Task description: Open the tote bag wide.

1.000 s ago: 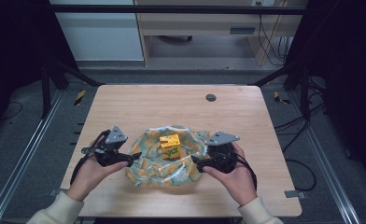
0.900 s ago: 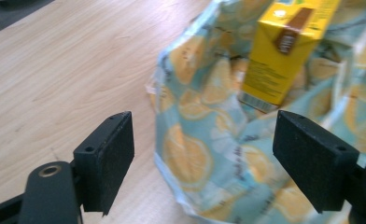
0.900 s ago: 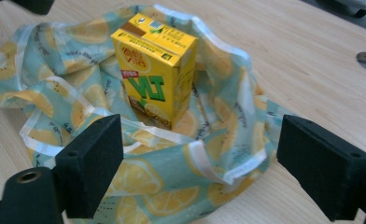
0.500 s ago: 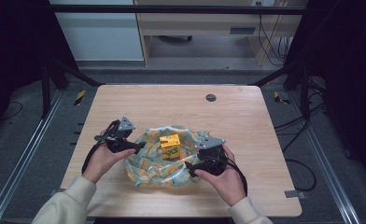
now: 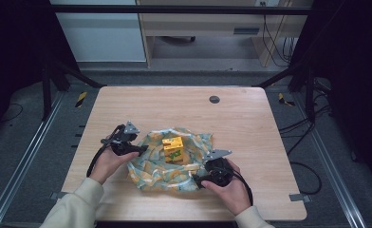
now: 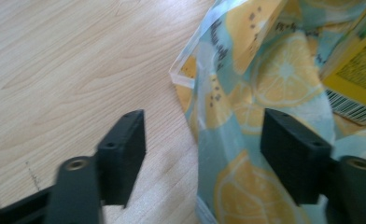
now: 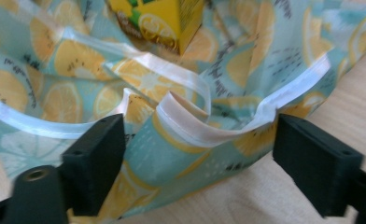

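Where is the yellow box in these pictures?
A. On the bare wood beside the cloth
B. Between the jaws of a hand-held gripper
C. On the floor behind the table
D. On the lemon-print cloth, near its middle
D: in the high view the yellow box stands on the lemon-print cloth, which spreads around it.

A pale wooden bench (image 5: 250,123) stands on grey floor (image 5: 27,156); behind it, a white cabinet (image 5: 96,31) and dangling cables (image 5: 272,33).
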`<move>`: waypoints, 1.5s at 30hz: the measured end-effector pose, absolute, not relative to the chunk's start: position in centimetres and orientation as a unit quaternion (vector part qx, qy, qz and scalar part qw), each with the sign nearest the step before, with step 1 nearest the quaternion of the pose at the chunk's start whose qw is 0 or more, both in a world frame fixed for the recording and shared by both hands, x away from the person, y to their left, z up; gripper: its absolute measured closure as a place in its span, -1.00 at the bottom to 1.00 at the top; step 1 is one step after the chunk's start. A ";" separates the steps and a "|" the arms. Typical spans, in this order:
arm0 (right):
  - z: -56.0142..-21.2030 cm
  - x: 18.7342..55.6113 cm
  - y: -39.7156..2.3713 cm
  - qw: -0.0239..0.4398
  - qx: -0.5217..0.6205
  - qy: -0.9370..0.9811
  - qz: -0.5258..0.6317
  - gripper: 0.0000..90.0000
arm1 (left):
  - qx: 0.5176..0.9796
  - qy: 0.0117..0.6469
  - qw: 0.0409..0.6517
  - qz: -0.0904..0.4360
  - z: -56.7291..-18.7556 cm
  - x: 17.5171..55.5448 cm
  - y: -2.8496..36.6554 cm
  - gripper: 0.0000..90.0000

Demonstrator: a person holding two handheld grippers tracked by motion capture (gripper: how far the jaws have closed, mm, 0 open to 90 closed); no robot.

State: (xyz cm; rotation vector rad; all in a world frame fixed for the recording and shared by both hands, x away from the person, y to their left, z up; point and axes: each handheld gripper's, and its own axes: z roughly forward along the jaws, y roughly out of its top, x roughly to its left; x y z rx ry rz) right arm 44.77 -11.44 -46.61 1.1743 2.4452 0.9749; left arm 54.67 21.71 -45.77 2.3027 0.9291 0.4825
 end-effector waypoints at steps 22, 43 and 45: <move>-44.2 44.6 -14.9 0.155 0.399 0.817 0.386 0.99 | 0.864 0.320 0.327 0.209 -43.0 54.3 19.5 0.96; -46.8 44.7 -15.4 0.135 0.397 0.846 0.328 0.99 | 0.883 0.320 0.283 0.197 -46.3 53.9 20.0 0.97; -46.9 44.7 -15.4 0.133 0.396 0.848 0.326 1.00 | 0.882 0.320 0.284 0.198 -46.4 53.9 20.1 0.97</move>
